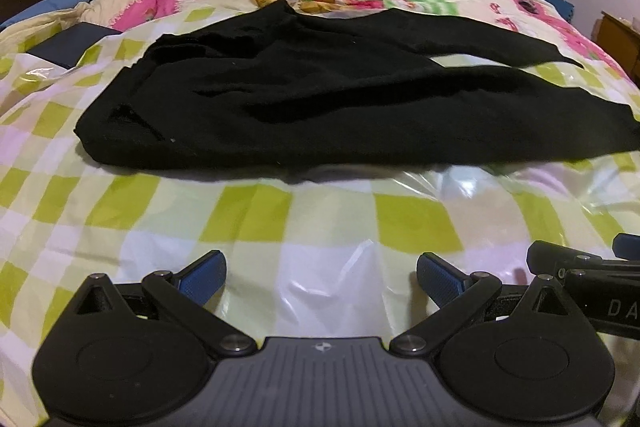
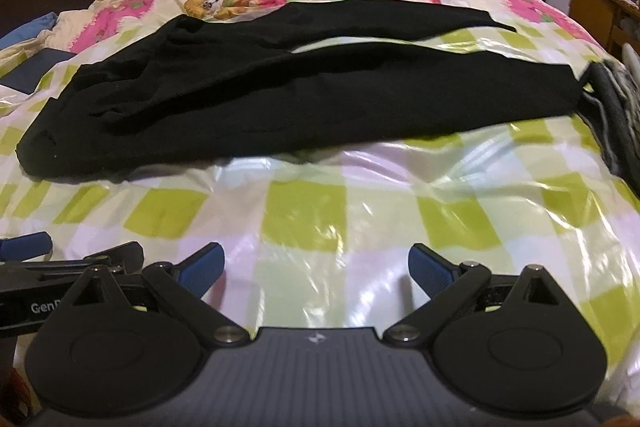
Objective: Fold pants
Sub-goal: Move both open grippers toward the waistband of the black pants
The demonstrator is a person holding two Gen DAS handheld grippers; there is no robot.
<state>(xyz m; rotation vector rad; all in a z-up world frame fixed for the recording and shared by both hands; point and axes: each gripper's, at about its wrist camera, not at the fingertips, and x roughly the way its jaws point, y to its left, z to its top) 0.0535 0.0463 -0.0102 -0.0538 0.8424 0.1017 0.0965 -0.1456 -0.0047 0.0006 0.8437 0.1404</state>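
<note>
The bed [image 1: 280, 219], covered in a glossy green-and-white checked sheet, is carrying the black pants [image 1: 320, 99] spread flat ahead of both tools, waistband off to the left and the two legs running away to the right with a narrow gap between them. The left tool [image 1: 320, 277] and right tool [image 2: 316, 269] are hovering side by side short of the near hem, each with its blue pads spread wide and pinching nothing. To start well, I judge each should be reaching forward to the near leg's edge, gripping fabric only, not the slippery sheet beneath.
</note>
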